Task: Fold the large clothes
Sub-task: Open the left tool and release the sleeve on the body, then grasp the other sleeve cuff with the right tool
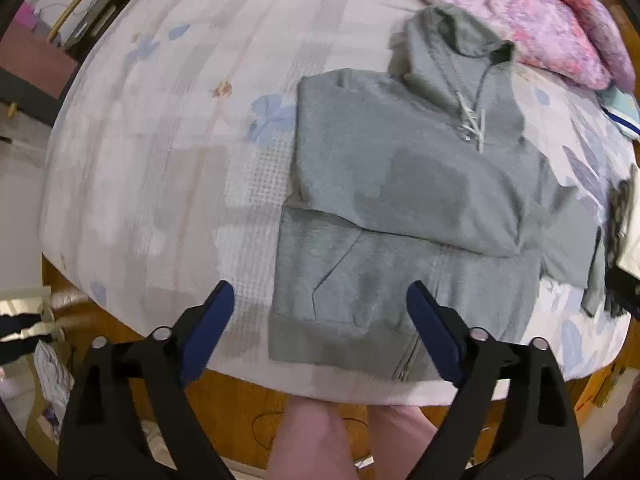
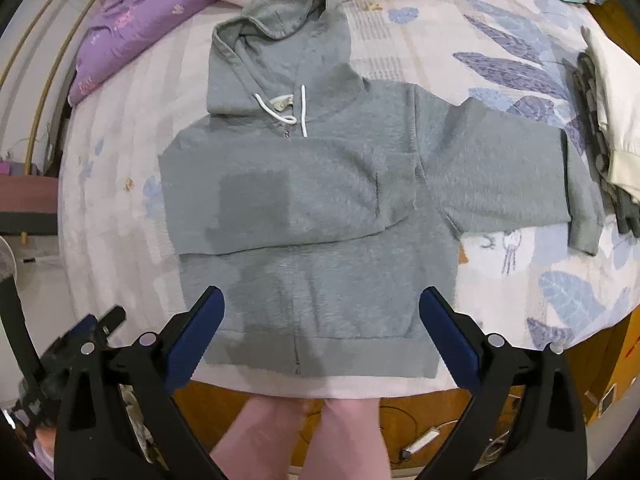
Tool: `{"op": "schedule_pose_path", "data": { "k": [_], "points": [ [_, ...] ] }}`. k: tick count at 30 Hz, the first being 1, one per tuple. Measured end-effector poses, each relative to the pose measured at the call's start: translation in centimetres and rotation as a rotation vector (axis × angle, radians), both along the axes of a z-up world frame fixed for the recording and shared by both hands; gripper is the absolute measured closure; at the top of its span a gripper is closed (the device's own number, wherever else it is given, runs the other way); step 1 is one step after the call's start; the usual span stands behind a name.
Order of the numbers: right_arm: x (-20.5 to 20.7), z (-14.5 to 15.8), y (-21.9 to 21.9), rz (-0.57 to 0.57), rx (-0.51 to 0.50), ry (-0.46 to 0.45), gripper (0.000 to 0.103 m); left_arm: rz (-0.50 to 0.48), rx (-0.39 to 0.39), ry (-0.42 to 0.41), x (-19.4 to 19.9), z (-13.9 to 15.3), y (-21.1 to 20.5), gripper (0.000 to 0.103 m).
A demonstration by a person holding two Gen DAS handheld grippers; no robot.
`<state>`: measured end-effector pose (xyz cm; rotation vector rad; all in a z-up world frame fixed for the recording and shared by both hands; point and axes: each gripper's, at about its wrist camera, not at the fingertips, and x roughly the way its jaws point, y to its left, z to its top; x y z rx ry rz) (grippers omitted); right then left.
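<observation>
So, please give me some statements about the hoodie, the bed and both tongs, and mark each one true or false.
1. Both sleeves of the grey hoodie are folded across the chest. False: only one is; the other sleeve lies out sideways on the bedsheet.
2. The left tongs are open and hold nothing. True.
3. The right tongs grip the hoodie's hem. False: they are open, clear of the cloth.
4. The hood lies at the far end, towards the pillows. True.
5. The hoodie's zipper is open. False: it is closed.
</observation>
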<state>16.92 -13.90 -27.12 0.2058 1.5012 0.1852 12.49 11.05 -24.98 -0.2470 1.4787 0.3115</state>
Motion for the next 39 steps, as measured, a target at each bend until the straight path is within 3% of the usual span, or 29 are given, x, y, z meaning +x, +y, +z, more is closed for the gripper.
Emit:
{"op": "schedule_pose_path", "data": {
  "k": [9, 15, 20, 25, 30, 39],
  "points": [
    [-4.5, 1.9, -0.8, -0.113, -0.039, -0.032, 0.009, -0.115, -0.078, -0.030, -2.3, 1.6, -2.0, 0.012],
    [-6.6, 2.6, -3.5, -0.208, -0.056, -0.051, 0.009, -0.218, -0.067, -0.046, -2.0, 2.2, -4.5, 0.012],
    [-6.9, 2.7, -7.4, -0.259, -0.048, -0.099, 0.009, -0.242, -0.065, -0.078, -0.9, 2.6, -7.2, 0.012],
    [-6.1, 2.2, -12.7, -0.299, -0.035, -0.137, 0.009, -0.271, -0.068, -0.081, 1.3, 2.0, -11.5, 0.012],
    [-3.6, 1.5, -19.0, -0.247, -0.040, -0.174, 0.009, -0.255, -0.022, -0.080, 3.8, 0.4, -16.9, 0.012],
    [1.7, -3.8, -29.8, -0.155, -0.148, -0.144, 0.009, -0.228, -0.064, -0.034, 11.1, -5.0, -27.6, 0.012]
  ]
}}
